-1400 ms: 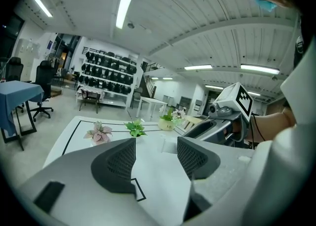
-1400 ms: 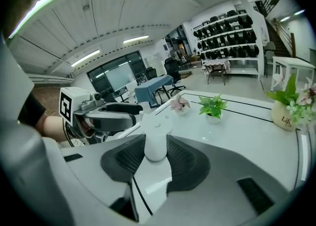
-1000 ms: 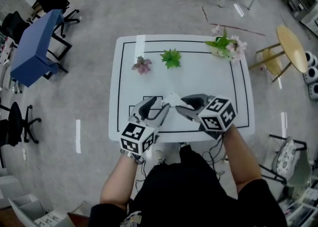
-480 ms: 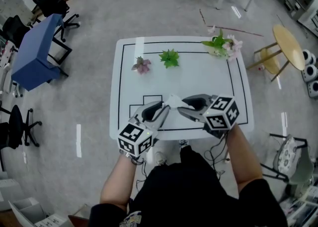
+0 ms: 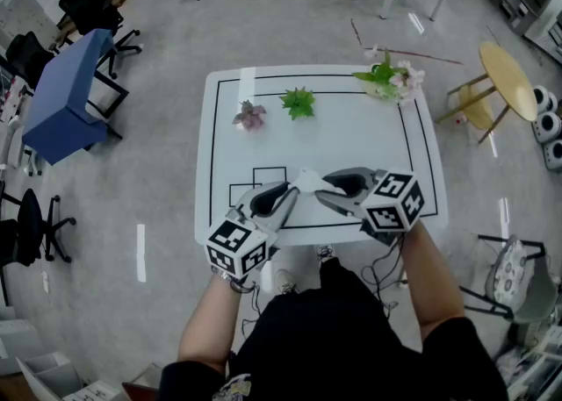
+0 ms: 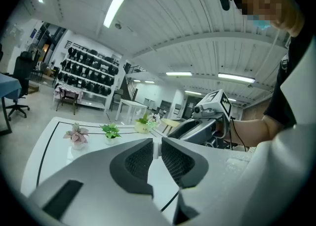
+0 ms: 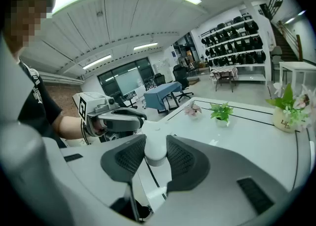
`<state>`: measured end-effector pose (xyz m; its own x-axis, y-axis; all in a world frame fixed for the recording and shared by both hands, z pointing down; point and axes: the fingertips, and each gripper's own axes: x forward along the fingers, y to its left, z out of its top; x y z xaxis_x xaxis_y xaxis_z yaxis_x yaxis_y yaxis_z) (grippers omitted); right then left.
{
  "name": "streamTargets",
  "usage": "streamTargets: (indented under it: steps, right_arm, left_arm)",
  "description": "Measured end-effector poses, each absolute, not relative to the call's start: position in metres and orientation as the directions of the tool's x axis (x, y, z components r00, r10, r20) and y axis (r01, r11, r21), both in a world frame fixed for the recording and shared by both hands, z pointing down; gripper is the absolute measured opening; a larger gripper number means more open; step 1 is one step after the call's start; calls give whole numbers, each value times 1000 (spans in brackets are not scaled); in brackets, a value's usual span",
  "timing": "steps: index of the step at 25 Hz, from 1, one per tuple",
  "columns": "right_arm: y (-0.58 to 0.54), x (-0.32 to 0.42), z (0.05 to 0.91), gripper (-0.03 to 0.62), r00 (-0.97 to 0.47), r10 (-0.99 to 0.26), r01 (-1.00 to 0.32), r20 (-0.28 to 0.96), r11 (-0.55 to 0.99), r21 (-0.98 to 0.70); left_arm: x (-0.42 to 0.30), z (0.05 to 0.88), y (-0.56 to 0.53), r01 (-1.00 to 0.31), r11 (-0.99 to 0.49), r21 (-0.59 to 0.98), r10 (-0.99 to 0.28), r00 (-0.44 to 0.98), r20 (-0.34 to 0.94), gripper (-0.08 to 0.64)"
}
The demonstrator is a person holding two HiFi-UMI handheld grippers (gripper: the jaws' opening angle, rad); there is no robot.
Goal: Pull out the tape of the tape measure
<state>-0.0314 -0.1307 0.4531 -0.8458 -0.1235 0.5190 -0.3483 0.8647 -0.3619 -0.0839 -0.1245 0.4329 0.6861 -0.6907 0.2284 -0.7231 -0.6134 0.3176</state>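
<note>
Jaws on my left gripper [image 6: 156, 147] have just been closing and are pinching the thin white tape tip [image 6: 156, 152]; my right gripper [image 7: 155, 141] is clamping the round white tape-measure case [image 7: 156, 156], partly hidden by its pads.

Left gripper [image 6: 156, 143] just closed onto tape [image 6: 157, 150].

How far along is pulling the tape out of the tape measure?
Done: right gripper clamps the white tape measure. In hand: left gripper has just been closing, its pads on the tape's end. Left: the pull itself; no tape length shows yet.
</note>
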Motion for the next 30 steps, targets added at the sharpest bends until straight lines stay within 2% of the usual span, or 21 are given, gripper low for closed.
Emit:
streamTargets:
  steps: [15,24,30]
  right_arm:
    - [-127,-28,437,132,-853,-172,-365,493,871,-329]
    - [-142,-20,440,132,-762,-334,-518,555,828,-213]
    - [-148,-14,443,132,-728,-383,-570,568,799,-193]
  left_arm:
    - [-84,419,-120,-684,-651,329,-665,723,188,35]
    - [-94,422,-138,-787,-548,282,-746,613,262,32]
    - [-95,426,-144,-809,-520,274,-758,585,289,32]
